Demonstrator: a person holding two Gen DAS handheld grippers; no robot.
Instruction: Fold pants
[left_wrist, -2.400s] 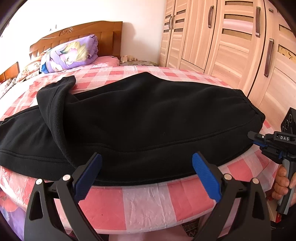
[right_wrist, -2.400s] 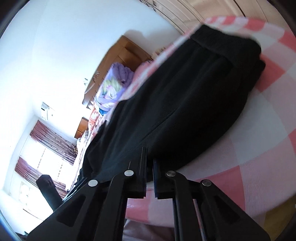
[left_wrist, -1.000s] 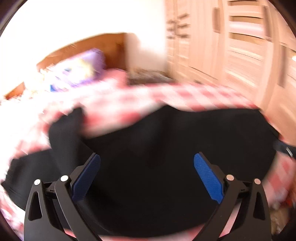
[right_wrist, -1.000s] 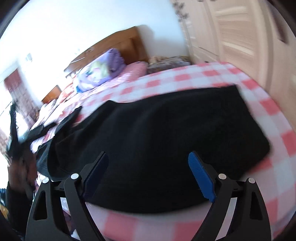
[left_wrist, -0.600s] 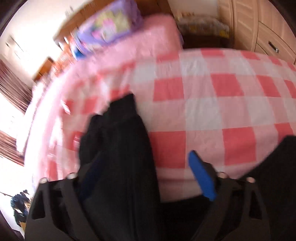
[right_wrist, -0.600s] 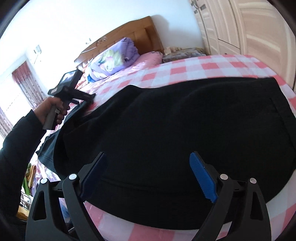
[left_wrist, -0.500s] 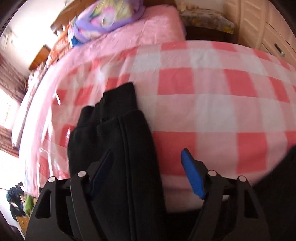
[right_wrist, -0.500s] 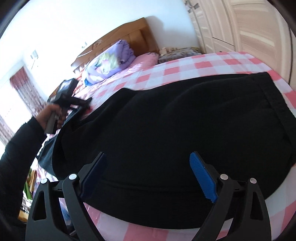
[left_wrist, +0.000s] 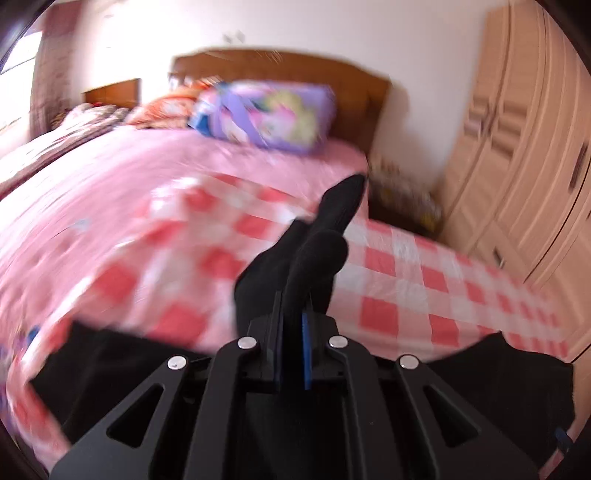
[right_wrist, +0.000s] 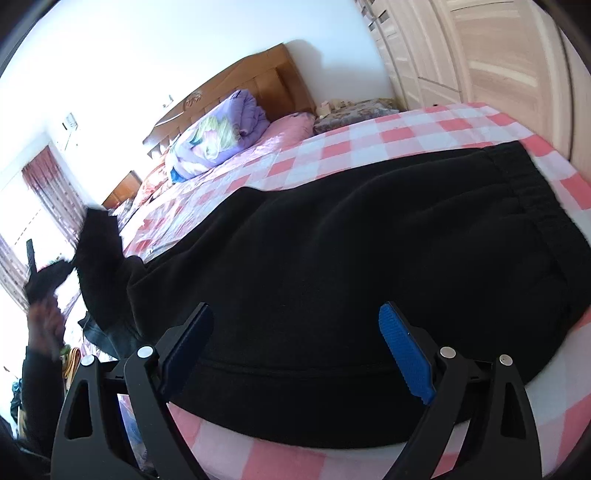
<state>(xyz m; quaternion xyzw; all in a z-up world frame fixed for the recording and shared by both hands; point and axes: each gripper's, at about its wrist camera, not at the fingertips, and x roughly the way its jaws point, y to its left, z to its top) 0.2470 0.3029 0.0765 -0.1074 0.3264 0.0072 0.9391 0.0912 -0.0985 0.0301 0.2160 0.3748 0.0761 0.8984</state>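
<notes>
Black pants (right_wrist: 351, 266) lie across the pink checked bed cover (right_wrist: 369, 144), waistband at the right. My right gripper (right_wrist: 295, 343) is open and empty, hovering over the near edge of the pants. My left gripper (left_wrist: 291, 332) is shut on the leg cuff end of the pants (left_wrist: 317, 251) and holds it lifted above the bed. In the right wrist view the lifted cuff (right_wrist: 99, 236) shows at far left beside the hand (right_wrist: 44, 317) holding the left gripper. The left view is motion-blurred.
A purple pillow (left_wrist: 266, 114) lies by the wooden headboard (left_wrist: 280, 66). A light wood wardrobe (left_wrist: 528, 166) stands to the right of the bed. A nightstand with small items (right_wrist: 354, 110) sits between them. Curtains (right_wrist: 51, 192) hang at far left.
My left gripper has closed on the leg cuff and lifted it off the bed. My right gripper stays open over the pants, shifted only slightly.
</notes>
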